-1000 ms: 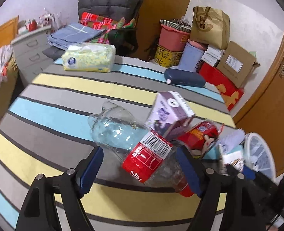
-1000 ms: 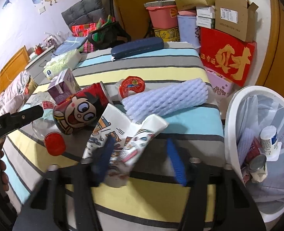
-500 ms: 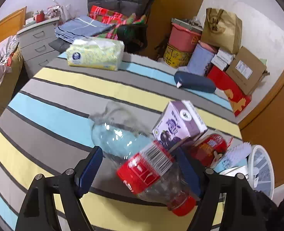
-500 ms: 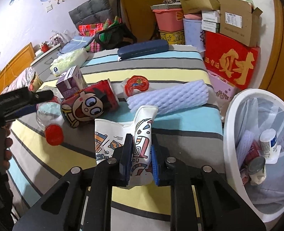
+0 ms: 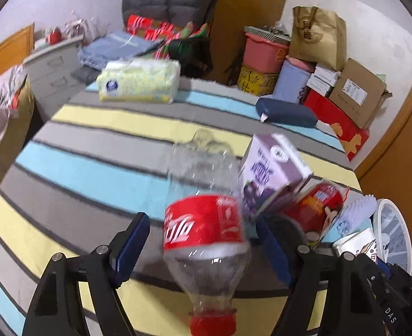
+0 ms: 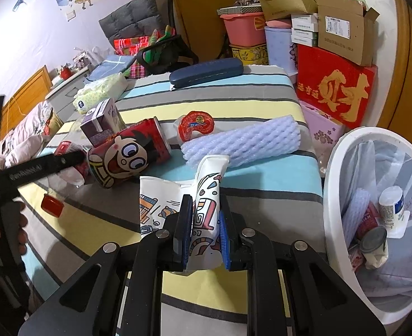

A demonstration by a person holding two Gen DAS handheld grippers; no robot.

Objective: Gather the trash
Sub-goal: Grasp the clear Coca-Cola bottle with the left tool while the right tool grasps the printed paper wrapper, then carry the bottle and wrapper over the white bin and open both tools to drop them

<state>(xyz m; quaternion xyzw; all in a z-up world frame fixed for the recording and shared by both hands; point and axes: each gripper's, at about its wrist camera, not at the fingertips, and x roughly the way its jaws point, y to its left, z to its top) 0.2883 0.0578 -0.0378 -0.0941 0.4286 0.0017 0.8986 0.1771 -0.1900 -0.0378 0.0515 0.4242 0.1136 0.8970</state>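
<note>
1. At the near edge of the striped desk [image 6: 261, 89], the right gripper [image 6: 205, 219] is clamped on a flattened paper cup [image 6: 206, 184]. Its pads pinch a folded ridge of the cup from both sides.
2. Gripping that raised ridge makes sense, since the rest of the cup spreads flat on the cloth to the left and offers no edge to grab.
3. The cup's long axis runs near to far, in line with the fingers. Its far end lies just beside a foam sleeve [image 6: 242, 140]. I cannot tell which end is the rim.
4. A white bin [image 6: 334, 196] stands right of the desk, below its edge and already holding trash. It is probably the cup's destination, a short swing to the right.
5. On the left, the left gripper [image 5: 201, 240] stands wide open, straddling a crushed clear bottle [image 5: 206, 176] with a red label. No pad visibly presses on it, though blur hides the right side.
6. The bottle's long axis also runs near to far, with the red cap nearest the camera and the base pointing away. That leaves the label band square between the pads for a squeeze across the middle.
7. A purple carton [image 5: 273, 173] and a red can [image 6: 130, 156] lie just right of the bottle. The right finger has little room there and may nudge them.
</note>
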